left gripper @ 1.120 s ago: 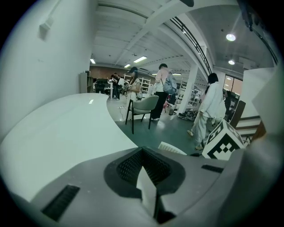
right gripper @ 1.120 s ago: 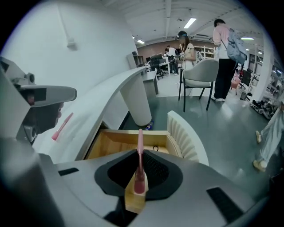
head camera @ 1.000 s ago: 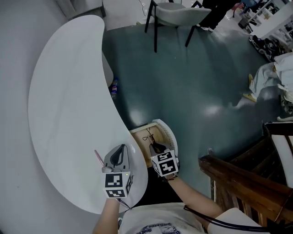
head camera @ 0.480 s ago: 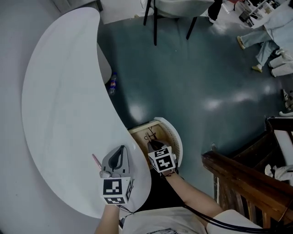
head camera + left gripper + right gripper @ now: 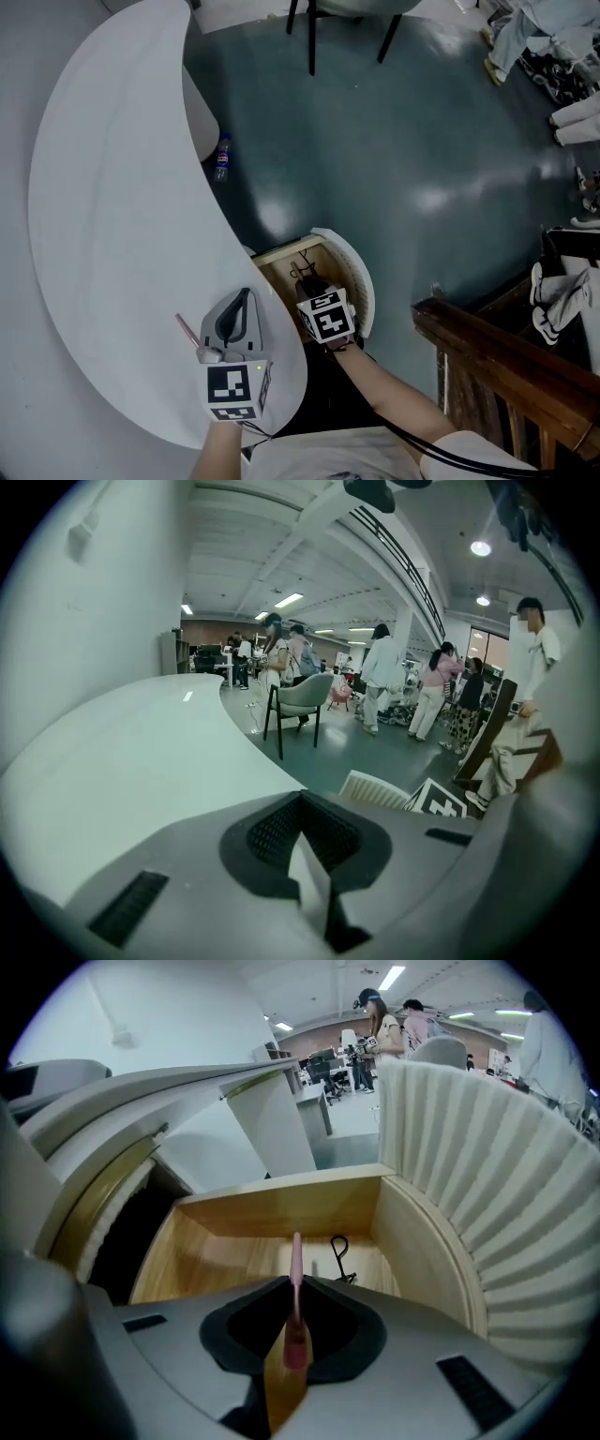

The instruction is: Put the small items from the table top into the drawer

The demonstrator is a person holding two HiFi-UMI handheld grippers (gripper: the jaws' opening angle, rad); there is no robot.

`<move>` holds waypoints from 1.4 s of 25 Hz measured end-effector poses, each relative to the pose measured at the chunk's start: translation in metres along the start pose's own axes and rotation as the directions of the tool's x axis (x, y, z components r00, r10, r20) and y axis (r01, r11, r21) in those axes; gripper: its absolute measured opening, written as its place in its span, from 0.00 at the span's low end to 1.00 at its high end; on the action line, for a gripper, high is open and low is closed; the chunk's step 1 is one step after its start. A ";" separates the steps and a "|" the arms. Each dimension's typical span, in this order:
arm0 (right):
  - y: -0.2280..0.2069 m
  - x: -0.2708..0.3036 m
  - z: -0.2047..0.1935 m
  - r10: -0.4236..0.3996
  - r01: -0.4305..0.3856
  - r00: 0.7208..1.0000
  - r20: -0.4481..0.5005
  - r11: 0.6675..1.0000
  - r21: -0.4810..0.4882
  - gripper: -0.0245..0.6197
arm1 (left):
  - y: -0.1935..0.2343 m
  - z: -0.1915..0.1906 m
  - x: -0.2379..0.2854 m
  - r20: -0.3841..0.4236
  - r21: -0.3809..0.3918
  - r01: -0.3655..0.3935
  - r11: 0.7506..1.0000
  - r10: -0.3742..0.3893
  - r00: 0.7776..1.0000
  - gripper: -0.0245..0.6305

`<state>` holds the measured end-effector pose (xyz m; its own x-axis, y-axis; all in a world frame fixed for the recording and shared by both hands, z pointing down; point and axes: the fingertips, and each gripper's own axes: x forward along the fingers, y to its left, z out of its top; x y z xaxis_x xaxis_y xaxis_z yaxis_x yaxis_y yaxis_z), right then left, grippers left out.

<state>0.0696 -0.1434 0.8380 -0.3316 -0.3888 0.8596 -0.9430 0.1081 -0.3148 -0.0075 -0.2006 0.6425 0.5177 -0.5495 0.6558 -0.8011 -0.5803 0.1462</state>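
A: How far along?
B: The right tool [image 5: 292, 1290] grips a pink stick [image 5: 296, 1265] over the open drawer [image 5: 281, 1206]; a black clip [image 5: 339, 1258] already lies inside.
A: What remains?
B: I think a second stick [image 5: 186, 330], on the surface [image 5: 112, 234] beside the closed, empty left tool [image 5: 246, 298].

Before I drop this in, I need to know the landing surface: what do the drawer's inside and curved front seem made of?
Drawer inside: likely light wood or wood veneer, matt, with grain lines showing. Curved front: white, matt, vertical ribs; painted wood or plastic, the look leaves it open.
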 end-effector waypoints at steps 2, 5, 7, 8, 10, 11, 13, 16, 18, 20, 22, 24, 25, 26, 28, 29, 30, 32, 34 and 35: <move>0.000 0.004 -0.004 0.013 -0.012 1.000 -0.012 1.000 0.007 0.13 | 0.000 0.000 0.001 -0.007 0.006 0.002 1.000 -0.002 1.000 0.07; 0.001 0.010 -0.009 0.040 -0.039 0.999 -0.037 0.999 0.015 0.13 | -0.001 0.001 0.002 -0.017 0.015 0.012 1.000 -0.012 1.000 0.07; 0.004 0.015 -0.012 0.057 -0.057 0.997 -0.047 0.998 0.007 0.13 | -0.001 0.002 0.001 -0.015 0.009 0.013 1.000 -0.013 1.000 0.07; 0.005 0.018 -0.013 0.069 -0.068 0.996 -0.054 0.998 0.007 0.13 | -0.001 0.002 0.001 -0.013 0.004 0.010 1.000 -0.010 1.000 0.07; 0.007 0.023 -0.017 0.083 -0.082 0.994 -0.072 0.997 0.010 0.13 | 0.000 0.002 0.002 -0.011 -0.002 0.003 1.000 -0.003 1.000 0.07; 0.007 0.026 -0.020 0.082 -0.081 0.993 -0.084 0.997 0.007 0.13 | 0.000 0.002 0.002 -0.011 -0.004 0.001 1.000 -0.001 1.000 0.07; 0.007 0.032 -0.027 0.075 -0.077 0.991 -0.106 0.997 -0.006 0.13 | -0.001 0.001 0.002 -0.013 -0.006 0.001 1.000 -0.001 1.000 0.07; 0.007 0.037 -0.029 0.062 -0.066 0.991 -0.118 0.997 -0.029 0.13 | 0.000 0.001 0.002 -0.014 -0.006 0.002 1.000 -0.002 1.000 0.07; 0.007 0.038 -0.027 0.055 -0.060 0.991 -0.123 0.998 -0.034 0.13 | 0.000 0.002 0.002 -0.013 -0.005 0.002 1.000 -0.002 1.000 0.07; 0.008 0.039 -0.025 0.055 -0.060 0.990 -0.132 0.998 -0.034 0.13 | 0.000 0.003 0.001 -0.013 -0.006 0.005 1.000 -0.005 1.000 0.07; 0.008 0.041 -0.025 0.064 -0.069 0.987 -0.149 0.997 -0.026 0.13 | -0.001 0.005 0.001 -0.011 -0.005 0.010 1.000 -0.010 1.000 0.07; 0.008 0.042 -0.025 0.078 -0.080 0.982 -0.174 0.997 -0.007 0.13 | 0.001 0.006 0.001 -0.011 -0.006 0.013 1.000 -0.013 1.000 0.07; 0.008 0.043 -0.026 0.083 -0.083 0.979 -0.184 0.997 0.007 0.13 | 0.001 0.005 0.001 -0.013 -0.008 0.014 1.000 -0.014 1.000 0.07; 0.008 0.044 -0.026 0.085 -0.083 0.978 -0.190 0.996 0.021 0.13 | 0.002 0.005 0.001 -0.016 -0.010 0.014 1.000 -0.014 1.000 0.07; 0.006 0.046 -0.027 0.087 -0.081 0.976 -0.198 0.996 0.042 0.13 | 0.004 0.004 0.002 -0.018 -0.011 0.012 1.000 -0.012 1.000 0.07; 0.005 0.047 -0.027 0.089 -0.081 0.975 -0.202 0.996 0.047 0.13 | 0.004 0.004 0.002 -0.018 -0.009 0.011 1.000 -0.012 1.000 0.07; 0.004 0.048 -0.027 0.091 -0.082 0.975 -0.205 0.995 0.052 0.13 | 0.004 0.004 0.003 -0.017 -0.007 0.011 1.000 -0.011 1.000 0.07; 0.002 0.049 -0.029 0.093 -0.082 0.973 -0.210 0.995 0.060 0.13 | 0.004 0.004 0.003 -0.018 -0.004 0.009 1.000 -0.010 1.000 0.07; 0.001 0.049 -0.030 0.095 -0.083 0.972 -0.215 0.995 0.064 0.13 | 0.003 0.004 0.003 -0.017 0.001 0.009 1.000 -0.009 1.000 0.07; 0.001 0.049 -0.031 0.097 -0.085 0.971 -0.218 0.994 0.065 0.13 | 0.003 0.004 0.003 -0.016 0.002 0.009 1.000 -0.009 1.000 0.07</move>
<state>0.0512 -0.1337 0.8925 -0.4202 -0.1678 0.8918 -0.9074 0.0811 -0.4123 -0.0067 -0.2064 0.6418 0.5199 -0.5346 0.6663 -0.7959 -0.5864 0.1506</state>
